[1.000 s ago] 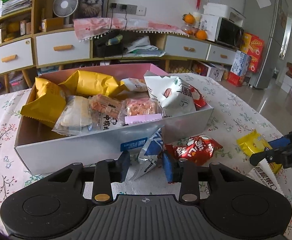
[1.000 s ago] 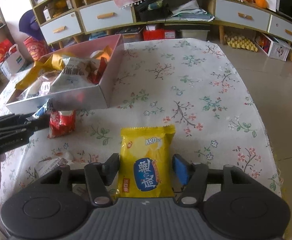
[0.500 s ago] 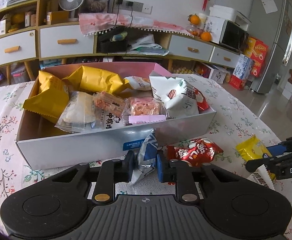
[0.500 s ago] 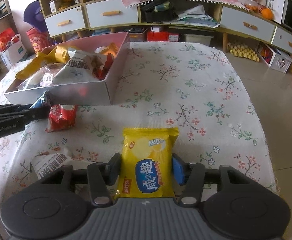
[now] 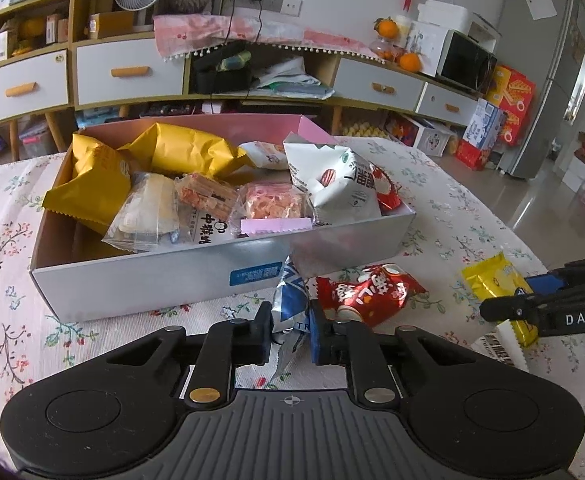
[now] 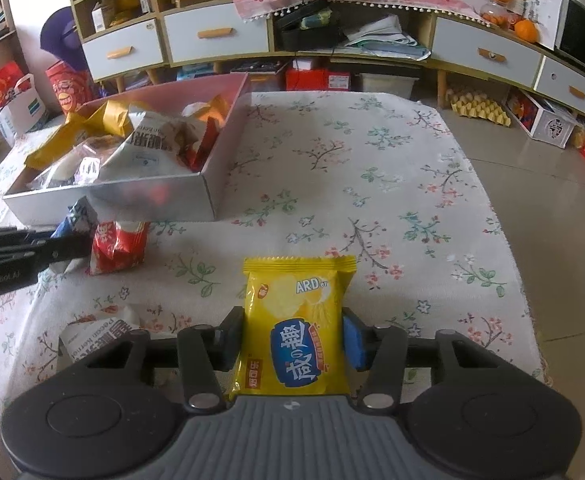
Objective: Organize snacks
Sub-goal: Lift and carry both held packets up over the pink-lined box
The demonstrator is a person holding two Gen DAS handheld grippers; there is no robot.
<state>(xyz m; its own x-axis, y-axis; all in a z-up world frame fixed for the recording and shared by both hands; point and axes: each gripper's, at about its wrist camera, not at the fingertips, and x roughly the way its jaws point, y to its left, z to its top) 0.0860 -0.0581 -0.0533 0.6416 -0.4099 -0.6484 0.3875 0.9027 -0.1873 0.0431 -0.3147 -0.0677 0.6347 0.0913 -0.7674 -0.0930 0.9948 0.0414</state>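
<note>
A grey box with a pink inside (image 5: 140, 284) holds several snack packets; it also shows in the right wrist view (image 6: 132, 196). My left gripper (image 5: 290, 332) is shut on a blue and silver packet (image 5: 290, 308) just in front of the box. A red packet (image 5: 366, 294) lies on the cloth beside it. My right gripper (image 6: 294, 340) is shut on a yellow chip packet (image 6: 296, 320) and holds it above the table. The right gripper also shows in the left wrist view (image 5: 548, 308), with the yellow packet (image 5: 488, 280).
A white printed packet (image 6: 96, 334) lies on the floral cloth near the table's front left. Behind the table stands a low cabinet with drawers (image 5: 128, 72). A fridge (image 5: 544, 72) stands at the far right. The table's right edge (image 6: 508, 240) drops to the floor.
Both grippers closed: the left on the blue and silver packet, the right on the yellow chip packet. Both have risen slightly with their packets.
</note>
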